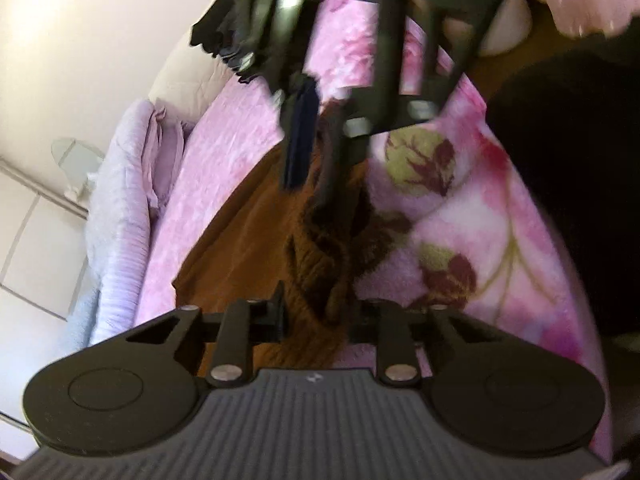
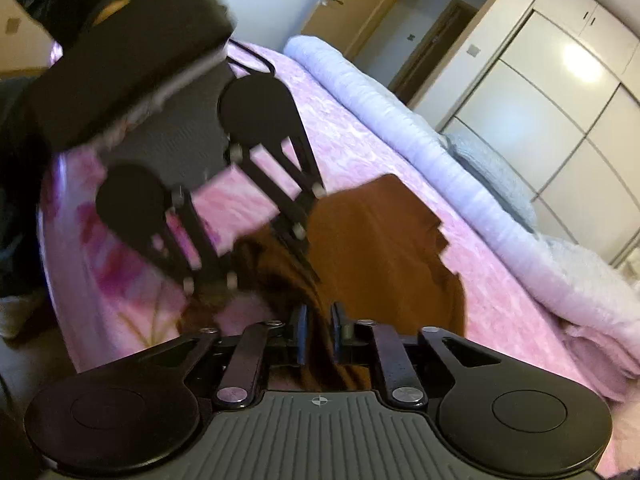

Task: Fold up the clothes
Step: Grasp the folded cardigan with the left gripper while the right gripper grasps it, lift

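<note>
Brown garment (image 2: 372,240): lies partly spread on the bed, its near part lifted and bunched into folds between the two tools; the far part lies flat on the pink cover.
Bed (image 2: 360,140): pink patterned cover (image 1: 240,152) under the garment, a floral pink blanket (image 1: 460,208) along one side, and a rolled pale lilac quilt (image 2: 420,128) along the far edge.
Left tool (image 1: 320,312): fingers drawn close together with a thick gather of the brown cloth pinched between them; the cloth rises in ridges just ahead of the tips.
Right tool (image 2: 318,332): fingers nearly closed, only a narrow gap, with a fold of the brown cloth caught in it.
Tool positions: the two face each other closely over the bunched cloth; each shows blurred in the other's view, tilted downward toward the garment.
Person: a dark sleeve (image 1: 568,168) shows beside the floral blanket; the hands themselves cannot be made out.
Room: white wardrobe doors (image 2: 560,100) and a wooden door (image 2: 400,12) beyond the bed.
</note>
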